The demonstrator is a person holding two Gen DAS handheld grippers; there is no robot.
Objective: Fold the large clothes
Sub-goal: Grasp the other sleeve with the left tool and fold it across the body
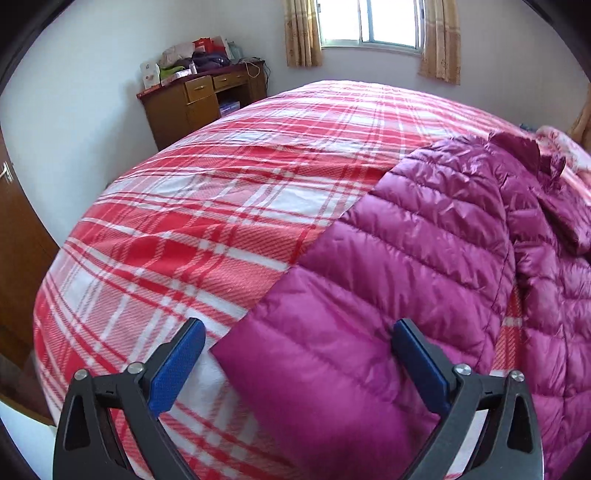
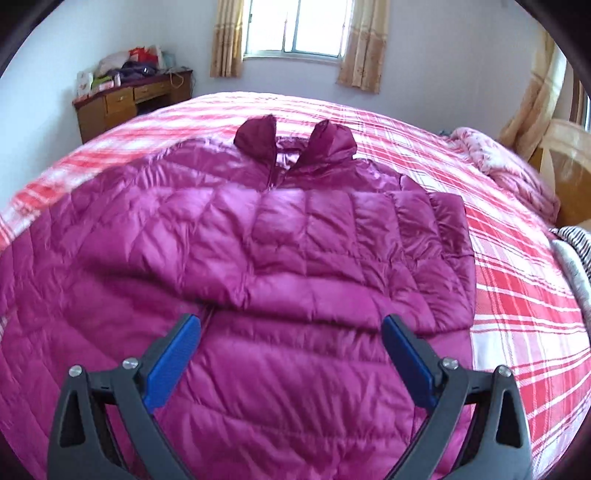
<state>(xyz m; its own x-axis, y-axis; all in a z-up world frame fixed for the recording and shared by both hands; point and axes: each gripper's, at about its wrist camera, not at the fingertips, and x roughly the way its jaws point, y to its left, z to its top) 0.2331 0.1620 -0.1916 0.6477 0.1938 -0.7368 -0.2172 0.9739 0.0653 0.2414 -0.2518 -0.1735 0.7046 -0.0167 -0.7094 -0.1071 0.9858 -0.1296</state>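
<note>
Magenta quilted nylon covers much of the bed (image 2: pixel 517 295): a puffer jacket (image 2: pixel 258 251) lies flat on the red-and-white plaid bedspread (image 1: pixel 192 229), its dark hood (image 2: pixel 295 142) pointing toward the far edge under the window (image 2: pixel 299 26), one sleeve (image 2: pixel 443 240) folded in over the body on the right side. The left gripper (image 1: pixel 297 354) hangs above the jacket's left edge near the bed's near edge, blue pads spread wide with nothing between them. The right gripper (image 2: pixel 291 345) hovers over the jacket's lower middle, likewise wide apart and holding nothing. A wooden desk (image 1: pixel 195 99) piled with bags stands in the far left corner of the room, and a floral quilt (image 2: pixel 509 166) is bunched at the bed's right edge.
</note>
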